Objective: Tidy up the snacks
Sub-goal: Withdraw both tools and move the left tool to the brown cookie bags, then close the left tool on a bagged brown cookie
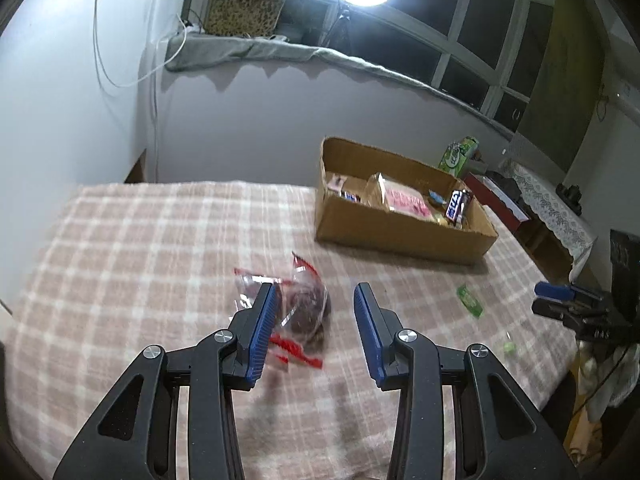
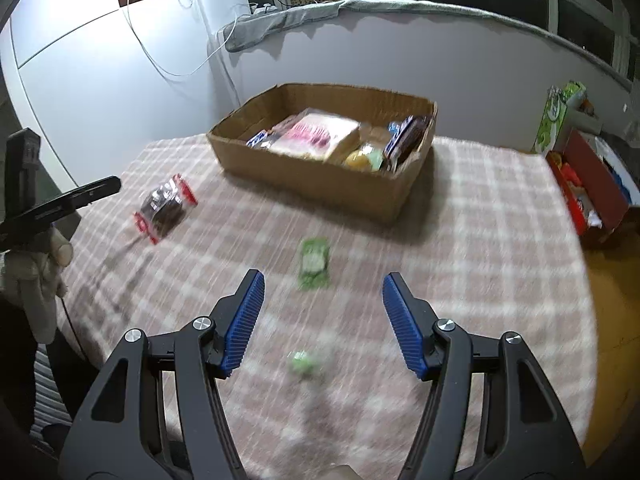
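Plaid blanket [image 2: 480,220] serves as the sorting surface; cardboard box [image 2: 320,172] at its far side already collects several snacks. Left gripper [image 1: 314,292] is spread wide, empty, lined up on the red-trimmed clear bag [image 1: 296,300], probably next. Right gripper [image 2: 323,280], also spread, faces green packet [image 2: 314,264] and small green candy [image 2: 303,362].

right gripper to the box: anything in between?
Yes. In the right wrist view, a green packet lies on the blanket between the open right gripper and the box; otherwise bare blanket.
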Motion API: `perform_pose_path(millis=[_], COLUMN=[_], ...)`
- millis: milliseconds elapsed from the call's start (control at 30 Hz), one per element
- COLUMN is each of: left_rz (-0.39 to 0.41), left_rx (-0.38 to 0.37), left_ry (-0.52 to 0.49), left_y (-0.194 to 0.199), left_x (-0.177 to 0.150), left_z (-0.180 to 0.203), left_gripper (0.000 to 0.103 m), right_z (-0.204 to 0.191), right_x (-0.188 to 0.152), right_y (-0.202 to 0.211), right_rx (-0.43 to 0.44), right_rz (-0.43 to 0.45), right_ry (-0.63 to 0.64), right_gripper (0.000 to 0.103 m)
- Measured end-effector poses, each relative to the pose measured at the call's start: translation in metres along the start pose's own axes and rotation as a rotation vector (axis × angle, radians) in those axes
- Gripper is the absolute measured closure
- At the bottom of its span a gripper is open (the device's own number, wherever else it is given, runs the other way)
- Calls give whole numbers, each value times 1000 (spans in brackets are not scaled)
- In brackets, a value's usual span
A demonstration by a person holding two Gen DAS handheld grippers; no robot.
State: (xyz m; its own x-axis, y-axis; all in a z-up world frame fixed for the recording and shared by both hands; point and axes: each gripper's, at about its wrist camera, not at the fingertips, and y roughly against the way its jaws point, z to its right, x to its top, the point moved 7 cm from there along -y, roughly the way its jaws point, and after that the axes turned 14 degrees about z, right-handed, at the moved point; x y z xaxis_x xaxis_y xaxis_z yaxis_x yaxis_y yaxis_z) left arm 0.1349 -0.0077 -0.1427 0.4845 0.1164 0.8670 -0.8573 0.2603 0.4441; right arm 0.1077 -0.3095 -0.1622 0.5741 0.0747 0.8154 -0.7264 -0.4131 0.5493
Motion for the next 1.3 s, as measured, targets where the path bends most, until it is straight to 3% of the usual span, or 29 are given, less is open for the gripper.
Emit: perform_pose_path(millis=[100, 200, 367, 933, 1300], left_rz=[-6, -18, -45, -172, -202], left_rx=[2, -6, -16, 21, 18], left_ry=[-26, -33, -63, -185, -212], left_y=[1, -3, -13, -59, -68], left_x=[-7, -13, -18, -36, -51], left_z=[4, 8, 13, 12, 19], left_gripper=[65, 57, 56, 53, 54], right_z=[-4, -6, -6, -15, -17], right_x=[-15, -28, -42, -57, -61], right_y=[3, 3, -1, -16, -19], right_rx=[10, -7, -10, -4, 1], right_rz=[-12, -26, -51, -98, -109], right_ry=[-20, -8, -16, 33, 47], right_gripper=[39, 39, 39, 45, 48])
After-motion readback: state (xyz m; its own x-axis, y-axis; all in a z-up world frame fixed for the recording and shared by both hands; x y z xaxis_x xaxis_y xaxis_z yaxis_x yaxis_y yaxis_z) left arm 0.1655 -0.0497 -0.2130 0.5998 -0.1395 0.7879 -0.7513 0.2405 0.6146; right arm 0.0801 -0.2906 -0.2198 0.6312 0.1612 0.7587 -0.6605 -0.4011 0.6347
